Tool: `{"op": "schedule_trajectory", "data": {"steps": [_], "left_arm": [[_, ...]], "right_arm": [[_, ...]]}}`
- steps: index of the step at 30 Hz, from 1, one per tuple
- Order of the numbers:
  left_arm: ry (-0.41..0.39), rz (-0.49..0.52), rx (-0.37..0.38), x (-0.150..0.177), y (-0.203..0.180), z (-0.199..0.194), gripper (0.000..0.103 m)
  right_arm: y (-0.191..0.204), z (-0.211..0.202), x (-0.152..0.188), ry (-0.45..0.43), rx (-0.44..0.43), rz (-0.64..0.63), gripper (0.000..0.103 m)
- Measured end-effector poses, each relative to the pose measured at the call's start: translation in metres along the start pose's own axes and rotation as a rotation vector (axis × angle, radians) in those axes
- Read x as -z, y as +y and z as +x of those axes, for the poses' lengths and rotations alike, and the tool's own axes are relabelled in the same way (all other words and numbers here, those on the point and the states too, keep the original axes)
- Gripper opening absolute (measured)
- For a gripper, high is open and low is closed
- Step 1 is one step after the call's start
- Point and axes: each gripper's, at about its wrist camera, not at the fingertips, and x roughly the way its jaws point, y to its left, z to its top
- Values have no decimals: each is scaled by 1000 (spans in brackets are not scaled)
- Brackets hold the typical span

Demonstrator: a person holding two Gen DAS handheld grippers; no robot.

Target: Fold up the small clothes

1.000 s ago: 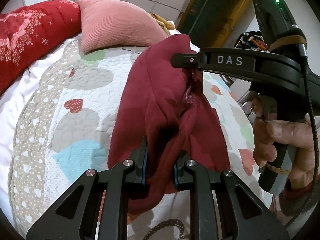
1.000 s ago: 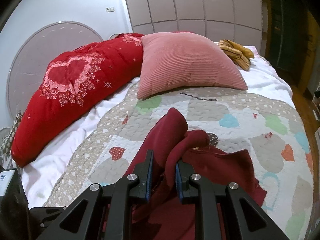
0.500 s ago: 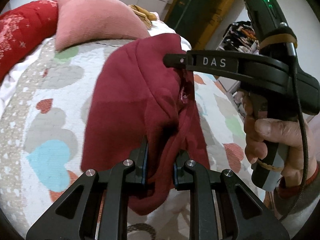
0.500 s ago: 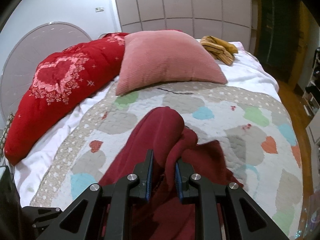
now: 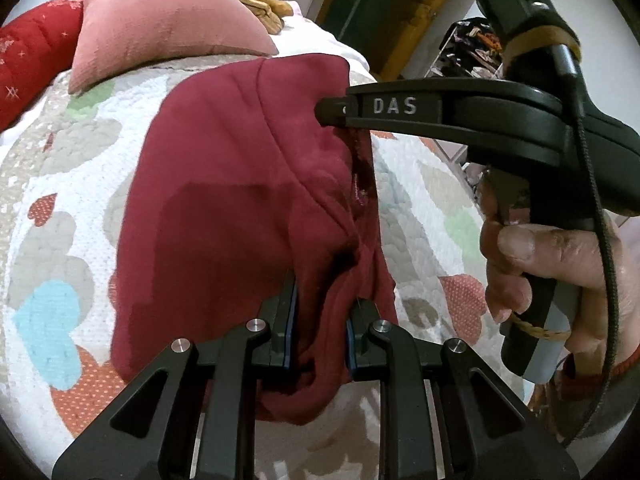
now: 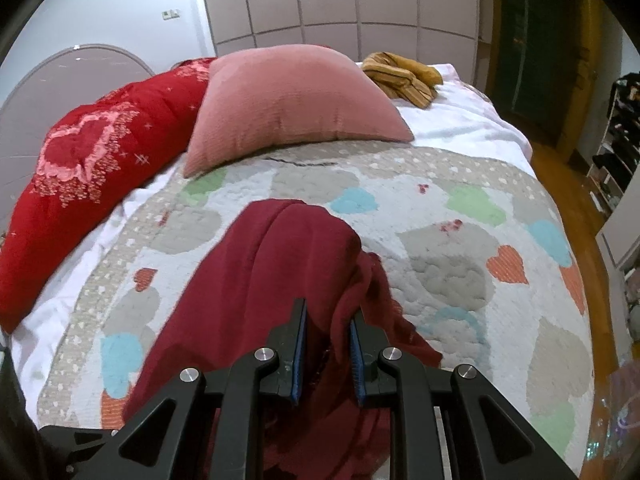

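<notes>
A dark red garment (image 5: pixel 240 208) is stretched between both grippers over the heart-patterned quilt (image 5: pixel 48 184). My left gripper (image 5: pixel 320 312) is shut on a bunched edge of it at the near side. The right gripper (image 5: pixel 324 110), held by a hand (image 5: pixel 532 264), pinches the garment's far corner in the left wrist view. In the right wrist view my right gripper (image 6: pixel 328 340) is shut on a fold of the dark red garment (image 6: pixel 272 264), which drapes down toward the quilt (image 6: pixel 440 240).
A pink corduroy cushion (image 6: pixel 296 100) and a red heart-embroidered duvet (image 6: pixel 88 168) lie at the head of the bed. A yellow striped cloth (image 6: pixel 400 74) sits behind the cushion. Wooden floor (image 6: pixel 560 168) and shelves (image 6: pixel 616 128) lie to the right.
Both grippers have carried the garment across the bed and slightly lower, still gripping it. The cloth now spreads flatter and wider over the quilt, and the cushion sits farther back.
</notes>
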Motion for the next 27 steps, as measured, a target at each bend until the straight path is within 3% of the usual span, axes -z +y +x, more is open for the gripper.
{"op": "schedule_trajectory", "data": {"steps": [9,15,19,21,23,27], "left_arm": [[29,0,-11,0,-10,27,17],[20,-35,23,2,-8,33,18],[39,-29,93,8,-7,18,26],[58,-17,167,14,-8,5,26],[68,36,206,22,-12,-11,26],[35,144,162,45,-10,-40,26]], "right_arm": [[-19,33,6,50,49,38,18],[-28,57,14,81,69,69,18],[-36,46,17,57,61,126,27],[-42,29,20,40,63,168,29],[-46,10,25,25,10,224,29],[-42,-30,39,-24,-141,301,40]]}}
